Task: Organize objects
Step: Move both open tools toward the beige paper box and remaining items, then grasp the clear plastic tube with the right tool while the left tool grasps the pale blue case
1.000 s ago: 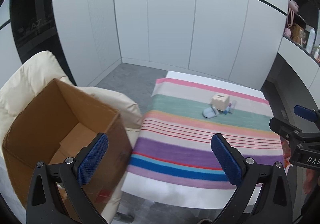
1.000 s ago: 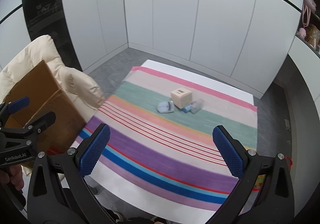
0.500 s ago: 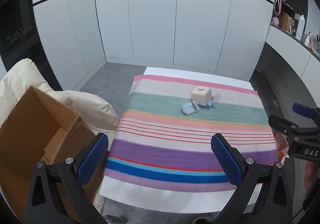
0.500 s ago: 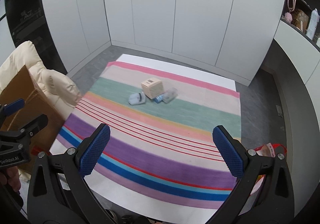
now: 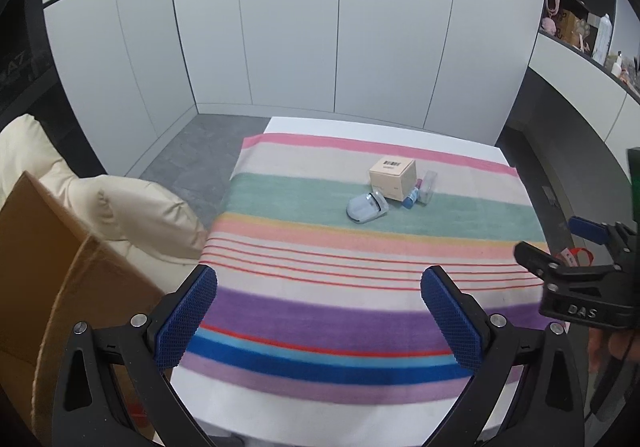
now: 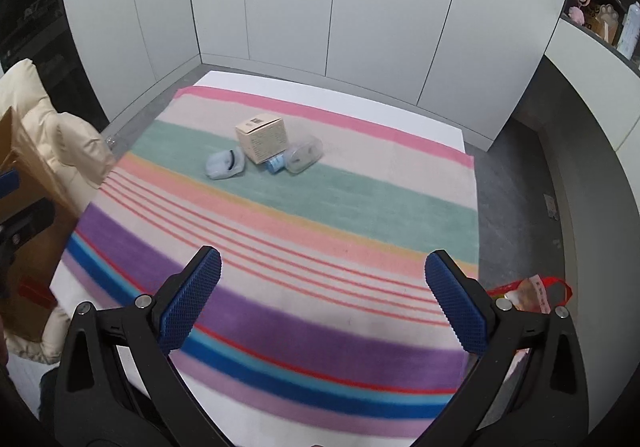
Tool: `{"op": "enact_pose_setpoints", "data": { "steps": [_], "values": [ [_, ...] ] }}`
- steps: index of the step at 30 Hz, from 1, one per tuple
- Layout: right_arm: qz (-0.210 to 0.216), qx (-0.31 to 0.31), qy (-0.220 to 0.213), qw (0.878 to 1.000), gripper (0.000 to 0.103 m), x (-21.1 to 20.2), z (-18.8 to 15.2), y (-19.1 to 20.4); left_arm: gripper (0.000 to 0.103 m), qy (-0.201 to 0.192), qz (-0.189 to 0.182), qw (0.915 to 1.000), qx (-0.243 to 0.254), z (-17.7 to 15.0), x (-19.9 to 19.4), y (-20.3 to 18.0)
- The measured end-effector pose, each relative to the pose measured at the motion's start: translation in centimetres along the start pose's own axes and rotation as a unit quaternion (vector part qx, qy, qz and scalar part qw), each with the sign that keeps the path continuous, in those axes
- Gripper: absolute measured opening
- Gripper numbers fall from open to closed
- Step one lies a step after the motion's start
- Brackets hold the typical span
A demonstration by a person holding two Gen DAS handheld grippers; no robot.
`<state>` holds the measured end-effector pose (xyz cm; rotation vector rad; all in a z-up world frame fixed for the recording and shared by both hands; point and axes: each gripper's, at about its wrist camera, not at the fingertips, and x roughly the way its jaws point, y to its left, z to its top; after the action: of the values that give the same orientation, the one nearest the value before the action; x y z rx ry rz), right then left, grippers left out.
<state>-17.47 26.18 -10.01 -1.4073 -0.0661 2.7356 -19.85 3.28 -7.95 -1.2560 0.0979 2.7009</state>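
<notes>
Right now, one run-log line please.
left gripper: open, empty | right gripper: open, empty | beige box, pale blue case: untouched on striped cloth

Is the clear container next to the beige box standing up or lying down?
Lying down. The clear container rests on its side on the striped cloth, beside the beige box.

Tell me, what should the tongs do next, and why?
Probably reach the right tongs forward toward the small box. Both tongs, left too, are open and empty, and the little things sit clustered far across the striped cloth.
</notes>
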Motion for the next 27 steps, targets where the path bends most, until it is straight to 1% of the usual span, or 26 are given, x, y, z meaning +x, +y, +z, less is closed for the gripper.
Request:
{"op": "enact_pose_setpoints", "data": {
  "steps": [3,6,7,9,11,13,14,16,19,20,22,24,26,27],
  "values": [
    [0.009,0.008,0.005,1.000,0.099,2.5,0.7,-0.2,0.100,0.003,0.002,0.9999,0.016,0.4,1.8,-0.7],
    [0.011,0.008,0.014,1.000,0.094,4.8,1.2,0.2,0.099,0.015,0.001,0.9994,0.031,0.4,4.3,-1.0],
    [0.013,0.008,0.014,1.000,0.094,5.7,1.5,0.4,0.099,0.018,-0.001,0.9992,0.035,0.5,5.4,-1.1],
    [0.016,0.008,0.011,1.000,0.094,6.9,2.1,0.7,0.095,0.027,-0.006,0.9987,0.042,0.8,7.5,-1.1],
    [0.016,0.007,0.004,1.000,0.094,8.3,2.8,1.1,0.093,0.032,-0.014,0.9983,0.047,1.3,9.4,-1.3],
    [0.017,0.006,0.005,1.000,0.092,10.0,3.3,1.2,0.093,0.037,-0.017,0.9978,0.053,1.7,11.5,-1.6],
    [0.018,0.007,0.006,1.000,0.090,10.7,3.5,1.3,0.093,0.042,-0.020,0.9975,0.054,1.9,12.5,-1.7],
    [0.020,0.011,0.012,1.000,0.089,12.5,4.1,1.3,0.093,0.057,-0.032,0.9963,0.055,2.0,14.7,-1.9],
    [0.020,0.021,0.014,0.999,0.089,14.7,4.8,1.1,0.093,0.064,-0.028,0.9953,0.066,2.2,17.4,-2.4],
    [0.022,0.025,0.014,0.999,0.089,15.3,5.0,1.0,0.093,0.068,-0.030,0.9951,0.065,2.3,18.2,-2.5],
    [0.028,0.032,0.014,0.999,0.089,16.4,5.5,0.8,0.089,0.076,-0.045,0.9942,0.061,2.4,19.9,-2.6],
    [0.029,0.032,0.015,0.999,0.087,17.7,6.0,0.8,0.085,0.081,-0.049,0.9937,0.060,2.5,21.3,-2.9],
    [0.027,0.034,0.018,0.999,0.082,18.5,6.3,0.7,0.084,0.079,-0.055,0.9937,0.056,2.6,22.1,-3.0],
    [0.031,0.038,0.020,0.999,0.082,19.0,6.5,0.6,0.084,0.076,-0.061,0.9938,0.053,2.7,22.4,-3.1]
  ]
}}
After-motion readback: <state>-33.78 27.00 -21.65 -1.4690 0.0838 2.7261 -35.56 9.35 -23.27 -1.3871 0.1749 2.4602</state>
